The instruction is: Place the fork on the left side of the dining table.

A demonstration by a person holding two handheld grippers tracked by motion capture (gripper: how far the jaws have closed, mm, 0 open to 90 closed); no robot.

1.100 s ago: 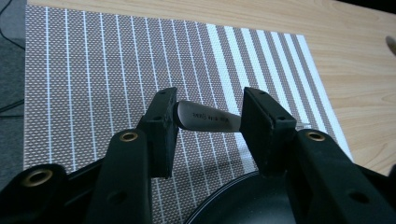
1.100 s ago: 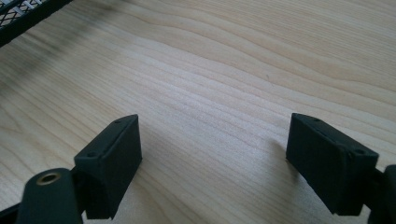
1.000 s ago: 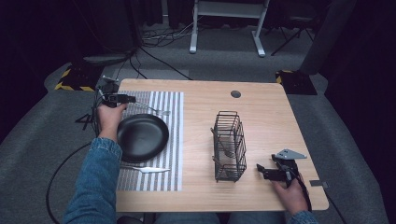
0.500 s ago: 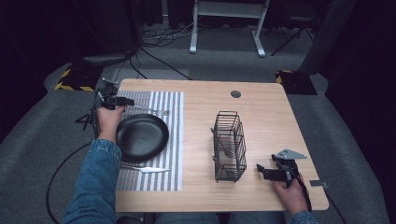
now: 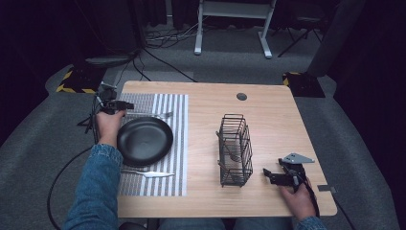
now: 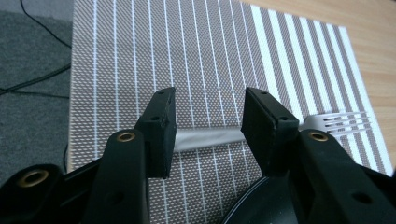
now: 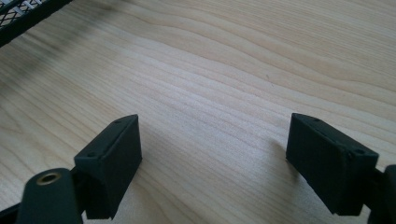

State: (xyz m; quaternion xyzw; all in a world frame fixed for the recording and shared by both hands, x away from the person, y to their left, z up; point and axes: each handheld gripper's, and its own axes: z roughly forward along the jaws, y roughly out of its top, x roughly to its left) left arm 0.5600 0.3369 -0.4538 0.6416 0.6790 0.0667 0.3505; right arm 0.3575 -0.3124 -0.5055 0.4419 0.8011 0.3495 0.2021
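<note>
Pale wood grain runs across the table, which stands on grey carpet in a dark room. On its left part lies a grey-and-white striped woven placemat, and at the mat's far edge rests the silver metal fork – slim, matt-handled, four-tined. In the high view its long axis runs left to right, tines toward the table's middle, just beyond the round black plate.

The left claw is lowered over the fork's handle; its jaws straddle the handle with a gap on each side, released, not pressing. In the high view this claw sits at the mat's far left corner.

Near the plate's front edge lies a silver table knife. To the right stands a black wire cutlery basket holding what looks like another utensil. Beside it, the right claw rests low over bare wood – jaws wide apart, nothing between them.
</note>
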